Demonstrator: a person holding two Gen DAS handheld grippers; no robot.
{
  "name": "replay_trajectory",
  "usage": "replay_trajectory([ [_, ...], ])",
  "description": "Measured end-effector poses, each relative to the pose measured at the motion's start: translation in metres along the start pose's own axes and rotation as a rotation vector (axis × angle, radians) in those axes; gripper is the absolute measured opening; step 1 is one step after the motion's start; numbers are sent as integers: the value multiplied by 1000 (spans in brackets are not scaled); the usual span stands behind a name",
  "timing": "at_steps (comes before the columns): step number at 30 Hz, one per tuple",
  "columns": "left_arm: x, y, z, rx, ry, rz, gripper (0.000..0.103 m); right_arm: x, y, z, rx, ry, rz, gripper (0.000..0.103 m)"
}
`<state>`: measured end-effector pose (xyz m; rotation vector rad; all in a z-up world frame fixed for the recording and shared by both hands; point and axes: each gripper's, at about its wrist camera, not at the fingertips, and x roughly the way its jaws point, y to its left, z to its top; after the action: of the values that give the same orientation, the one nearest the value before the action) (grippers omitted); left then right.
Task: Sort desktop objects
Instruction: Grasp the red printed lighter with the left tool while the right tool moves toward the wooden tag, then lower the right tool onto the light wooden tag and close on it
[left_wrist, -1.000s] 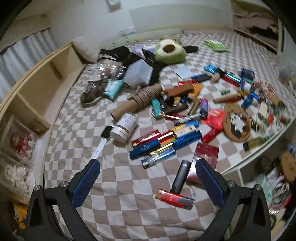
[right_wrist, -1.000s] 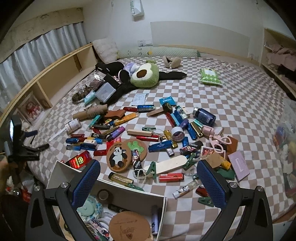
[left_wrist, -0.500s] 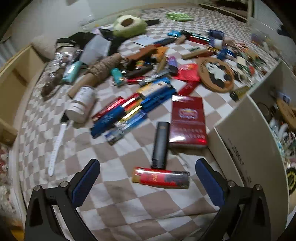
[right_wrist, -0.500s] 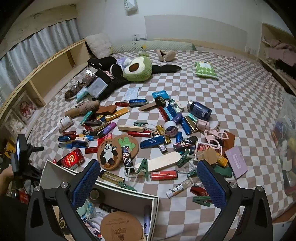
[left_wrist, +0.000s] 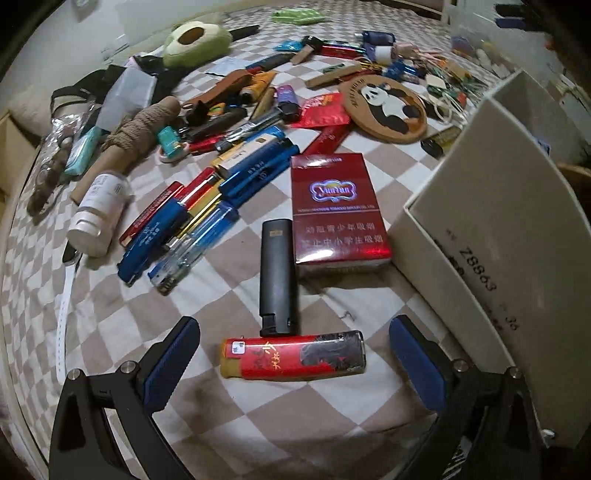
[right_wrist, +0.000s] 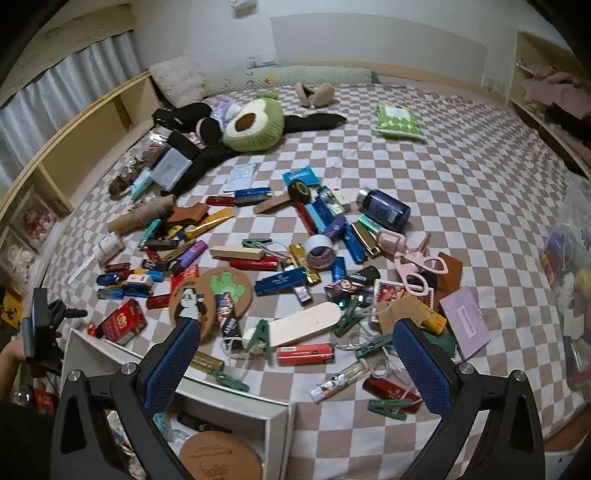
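Observation:
My left gripper (left_wrist: 294, 363) is open, low over the checkered bed cover, and a red lighter (left_wrist: 293, 358) lies crosswise between its blue fingers. Just beyond it lies a black lighter (left_wrist: 277, 273), then a red cigarette pack (left_wrist: 336, 210). A white box (left_wrist: 491, 236) stands to the right. My right gripper (right_wrist: 295, 362) is open and empty, held above a wide scatter of lighters, clips and coasters. Below it sits the white box (right_wrist: 236, 402) with a round cork coaster (right_wrist: 219, 456) inside. The left gripper (right_wrist: 40, 325) shows at the far left of the right wrist view.
A panda coaster (left_wrist: 384, 105), a white bottle (left_wrist: 99, 214) and several blue lighters (left_wrist: 207, 218) lie past the pack. An avocado plush (right_wrist: 253, 127), pink scissors (right_wrist: 417, 262) and a dark blue jar (right_wrist: 386, 206) lie farther out. Wooden shelving (right_wrist: 66, 155) lines the left side.
My left gripper has dropped lower and moved forward, so the red lighter now sits between its fingers. The right gripper has drifted slightly and stays open.

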<state>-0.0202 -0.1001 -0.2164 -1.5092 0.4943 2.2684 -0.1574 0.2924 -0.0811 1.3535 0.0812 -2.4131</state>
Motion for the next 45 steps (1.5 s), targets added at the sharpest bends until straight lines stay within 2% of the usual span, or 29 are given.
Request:
replay_trajectory([
  [3, 6, -2, -2, 17, 13, -18, 102, 10, -11, 1, 33, 30, -17, 103],
  [4, 7, -2, -3, 19, 16, -26, 97, 14, -16, 1, 46, 44, -24, 103],
  [9, 9, -1, -7, -21, -1, -45, 92, 33, -32, -2, 88, 105, -38, 103],
  [12, 8, 1, -9, -52, -18, -49, 81, 43, -37, -4, 98, 140, -42, 103],
  [17, 7, 1, -10, -94, -37, -46, 81, 53, -51, -8, 157, 203, -38, 103],
  [21, 3, 5, -10, -143, -49, -56, 81, 63, -63, -18, 198, 270, -60, 93],
  [22, 2, 7, -9, -158, -52, -56, 81, 65, -67, -22, 205, 289, -73, 88],
  [23, 1, 9, -9, -175, -56, -55, 81, 68, -71, -24, 214, 306, -84, 79],
  [26, -8, 15, -8, -229, -76, -48, 81, 78, -84, -33, 245, 343, -108, 70],
  [27, -11, 17, -7, -245, -83, -44, 81, 82, -87, -34, 248, 350, -110, 61],
  [29, -20, 22, -6, -279, -103, -24, 81, 90, -93, -35, 255, 363, -101, 57],
  [30, -23, 24, -4, -294, -109, -13, 81, 94, -96, -34, 269, 366, -92, 50],
  [32, -30, 28, -1, -323, -120, 7, 81, 103, -102, -34, 318, 378, -54, 42],
  [38, -52, 32, 10, -375, -165, 34, 81, 126, -108, -33, 428, 404, -22, 36],
  [42, -63, 32, 18, -394, -187, 41, 81, 139, -108, -31, 440, 407, -62, 36],
  [45, -72, 30, 23, -397, -200, 50, 81, 141, -110, -30, 441, 403, -84, 29],
])
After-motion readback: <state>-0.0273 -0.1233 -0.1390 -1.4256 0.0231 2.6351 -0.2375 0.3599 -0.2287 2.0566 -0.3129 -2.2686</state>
